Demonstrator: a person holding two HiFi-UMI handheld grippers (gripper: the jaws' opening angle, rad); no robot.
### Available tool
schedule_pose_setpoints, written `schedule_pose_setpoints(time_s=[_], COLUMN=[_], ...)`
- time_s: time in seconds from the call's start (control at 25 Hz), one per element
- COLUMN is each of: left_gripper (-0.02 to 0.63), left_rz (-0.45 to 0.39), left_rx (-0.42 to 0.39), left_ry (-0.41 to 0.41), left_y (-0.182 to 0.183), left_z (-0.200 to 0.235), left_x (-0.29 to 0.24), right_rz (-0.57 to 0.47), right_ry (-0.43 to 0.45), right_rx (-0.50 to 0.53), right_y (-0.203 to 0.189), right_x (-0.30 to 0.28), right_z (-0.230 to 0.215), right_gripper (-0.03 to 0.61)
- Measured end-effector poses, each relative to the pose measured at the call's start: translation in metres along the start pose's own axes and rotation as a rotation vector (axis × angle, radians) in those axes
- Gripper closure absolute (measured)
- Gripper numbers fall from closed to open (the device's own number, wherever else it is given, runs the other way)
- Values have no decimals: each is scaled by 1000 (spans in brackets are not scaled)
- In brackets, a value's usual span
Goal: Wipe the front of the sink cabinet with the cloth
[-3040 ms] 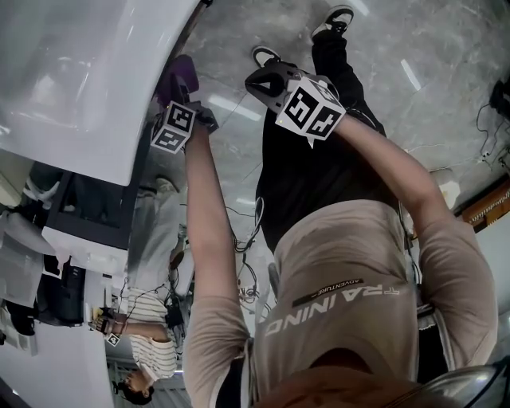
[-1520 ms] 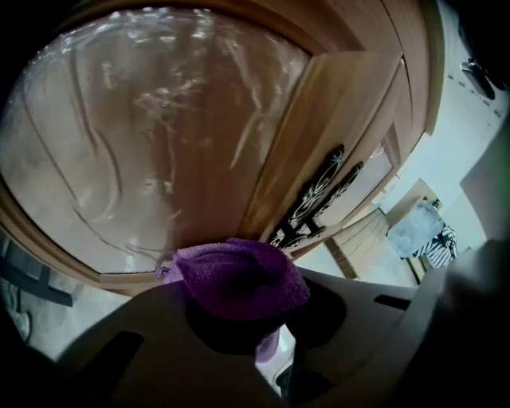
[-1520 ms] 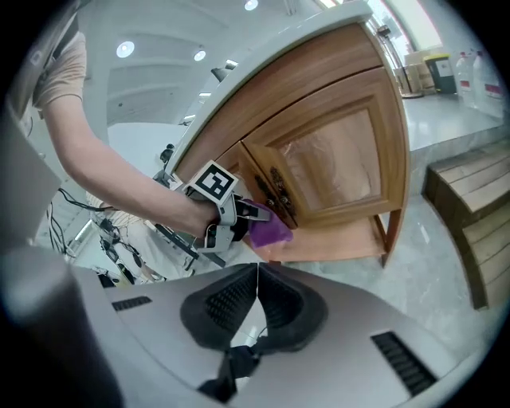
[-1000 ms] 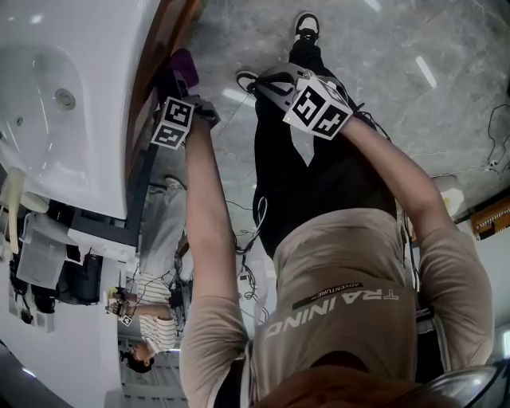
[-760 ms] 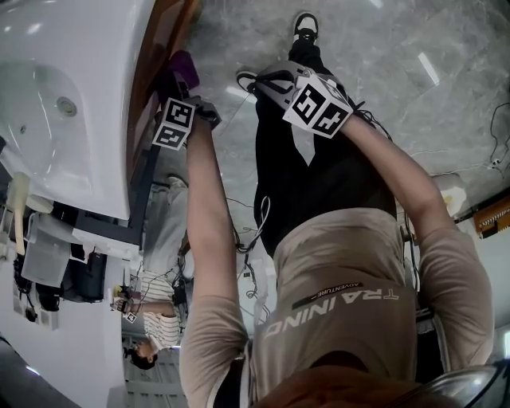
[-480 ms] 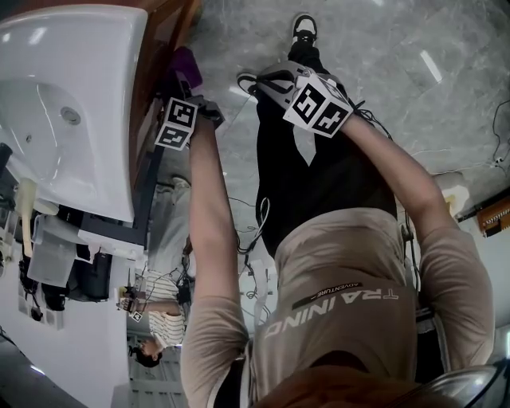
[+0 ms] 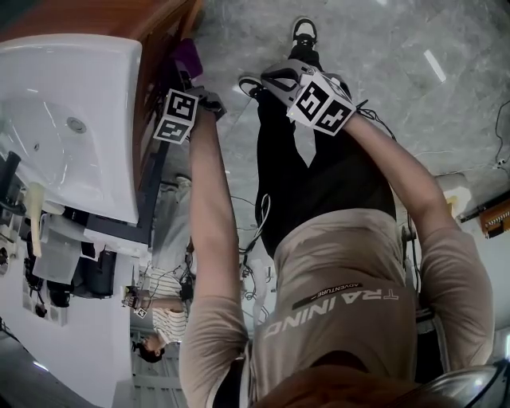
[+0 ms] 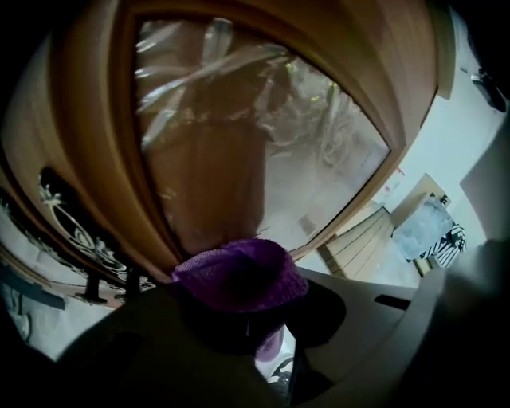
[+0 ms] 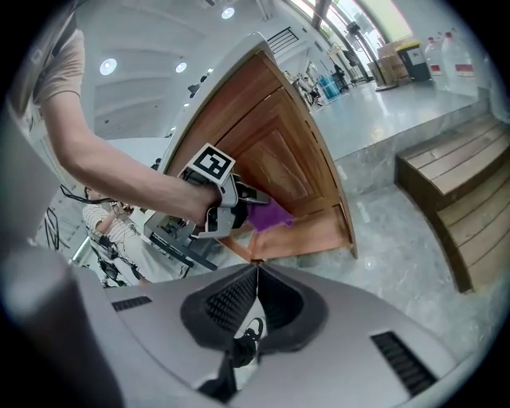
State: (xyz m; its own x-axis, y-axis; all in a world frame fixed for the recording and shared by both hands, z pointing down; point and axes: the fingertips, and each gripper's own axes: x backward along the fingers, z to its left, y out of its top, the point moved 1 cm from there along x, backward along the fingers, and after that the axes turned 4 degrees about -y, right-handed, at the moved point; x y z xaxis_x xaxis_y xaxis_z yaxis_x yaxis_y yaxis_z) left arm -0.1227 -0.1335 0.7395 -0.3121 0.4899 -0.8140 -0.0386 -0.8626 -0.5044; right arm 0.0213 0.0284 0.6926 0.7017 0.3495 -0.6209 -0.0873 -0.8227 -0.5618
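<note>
The purple cloth (image 7: 186, 57) is bunched in my left gripper (image 7: 185, 76), which is shut on it and holds it against the brown wooden cabinet front (image 7: 169, 24) below the white sink (image 7: 72, 135). In the left gripper view the cloth (image 8: 239, 271) fills the jaws of the left gripper (image 8: 243, 299), close to the cabinet's glossy door panel (image 8: 207, 135). My right gripper (image 7: 275, 80) hangs away from the cabinet over the floor. In its own view the right gripper (image 9: 256, 268) has its pads pressed together on nothing, facing the left gripper (image 9: 227, 205), the cloth (image 9: 269, 215) and the cabinet (image 9: 271, 151).
The person's legs and shoes (image 7: 301, 32) stand on the grey marble floor beside the cabinet. Another person in a striped shirt (image 7: 159, 339) is behind, near cables (image 7: 247, 263) on the floor. Wooden steps (image 9: 458, 199) lie right of the cabinet.
The left gripper with the cloth has slid a little along the cabinet front. The head view has swung so more of the sink shows. The right gripper has barely moved.
</note>
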Motion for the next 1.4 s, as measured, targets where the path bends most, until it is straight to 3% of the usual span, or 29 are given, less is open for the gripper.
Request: schedule_pose_setpoints(time_s=[0.16, 0.76, 1.04, 1.4], left_gripper=[565, 565, 565, 565], left_rz=[14, 65, 92, 37], left_rx=[-43, -56, -219, -223], left_ry=[-44, -121, -244, -368], left_y=[3, 20, 29, 38], left_z=[-24, -113, -168, -210], left_x=[-13, -66, -79, -29], right_rz=[-4, -30, -55, -49], right_ry=[-3, -63, -87, -104], right_rx=[-17, -102, -105, -71], right_y=[3, 0, 13, 19], right_x=[7, 37, 49, 65], right_z=[-10, -75, -91, -70], right_gripper=[566, 566, 566, 566])
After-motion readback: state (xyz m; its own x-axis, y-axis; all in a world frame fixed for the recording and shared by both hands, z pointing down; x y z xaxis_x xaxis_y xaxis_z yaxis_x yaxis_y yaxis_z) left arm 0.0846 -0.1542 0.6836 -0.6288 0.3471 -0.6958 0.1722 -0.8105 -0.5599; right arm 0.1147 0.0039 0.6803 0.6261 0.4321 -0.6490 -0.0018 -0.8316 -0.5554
